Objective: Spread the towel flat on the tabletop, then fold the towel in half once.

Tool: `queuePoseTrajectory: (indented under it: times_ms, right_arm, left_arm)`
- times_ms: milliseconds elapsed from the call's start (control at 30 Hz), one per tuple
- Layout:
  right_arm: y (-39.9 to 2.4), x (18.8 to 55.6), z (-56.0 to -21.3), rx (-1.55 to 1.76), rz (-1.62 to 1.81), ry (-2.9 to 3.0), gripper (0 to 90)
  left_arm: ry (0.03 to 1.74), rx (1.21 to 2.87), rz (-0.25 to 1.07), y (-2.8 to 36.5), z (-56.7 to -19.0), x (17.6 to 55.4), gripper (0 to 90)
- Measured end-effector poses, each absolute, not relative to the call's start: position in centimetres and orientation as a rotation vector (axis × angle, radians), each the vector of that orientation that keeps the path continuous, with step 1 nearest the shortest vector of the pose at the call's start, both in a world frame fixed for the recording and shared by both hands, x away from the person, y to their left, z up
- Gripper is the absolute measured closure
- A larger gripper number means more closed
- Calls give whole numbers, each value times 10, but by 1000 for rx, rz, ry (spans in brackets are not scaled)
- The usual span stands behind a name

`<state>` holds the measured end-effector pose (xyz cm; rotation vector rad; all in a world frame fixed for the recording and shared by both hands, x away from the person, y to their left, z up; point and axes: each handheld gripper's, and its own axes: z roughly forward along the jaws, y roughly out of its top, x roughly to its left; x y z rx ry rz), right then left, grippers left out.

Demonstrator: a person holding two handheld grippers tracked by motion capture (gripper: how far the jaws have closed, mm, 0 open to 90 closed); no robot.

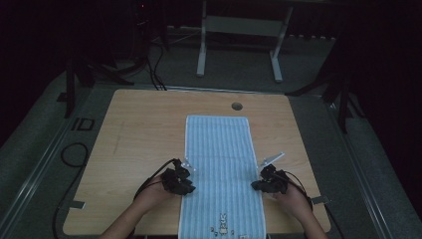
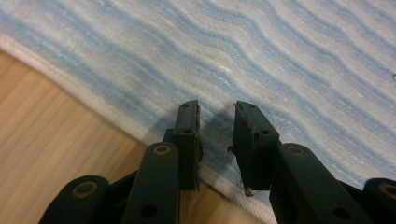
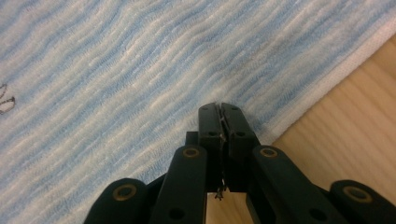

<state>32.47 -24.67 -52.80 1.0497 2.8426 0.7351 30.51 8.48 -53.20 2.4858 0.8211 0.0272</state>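
A blue-and-white striped towel lies flat and lengthwise on the wooden table, its near end at the front edge. My left gripper sits at the towel's left edge. In the left gripper view it is open, with a narrow gap between the jaws above the towel just inside its white hem. My right gripper rests at the towel's right edge. In the right gripper view it is shut, jaws pressed together, tips over the towel near the hem.
A small dark print marks the towel's near end. A round hole sits in the table past the towel's far end. A white frame stands on the floor behind the table, and a cable loop lies on the floor at left.
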Motion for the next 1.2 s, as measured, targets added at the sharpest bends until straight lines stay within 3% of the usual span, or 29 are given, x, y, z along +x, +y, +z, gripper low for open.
queuePoseTrajectory:
  times_ms: [167,467,667,700,833,900,933,1200]
  right_arm:
    - [-264,320,-529,1107,758,2821,875]
    - [-283,305,-531,1184,828,2788,876]
    - [-279,308,-522,1134,825,2799,855]
    - [-278,310,-520,1127,809,2794,848]
    - [-278,340,-503,1131,749,2718,733]
    - [-279,348,-501,1140,743,2702,719]
    - [-279,362,-498,1158,725,2684,645]
    - [-269,416,-496,1233,635,2638,536]
  left_arm:
    - [835,2446,-15,80,-534,306,693]
    - [789,2499,25,67,-532,301,691]
    - [805,2523,87,70,-524,304,545]
    - [817,2558,164,74,-518,311,545]
    - [861,2542,241,83,-506,330,507]
    - [889,2534,259,86,-503,341,487]
    - [906,2526,285,86,-502,348,471]
    - [910,2564,300,75,-503,392,442]
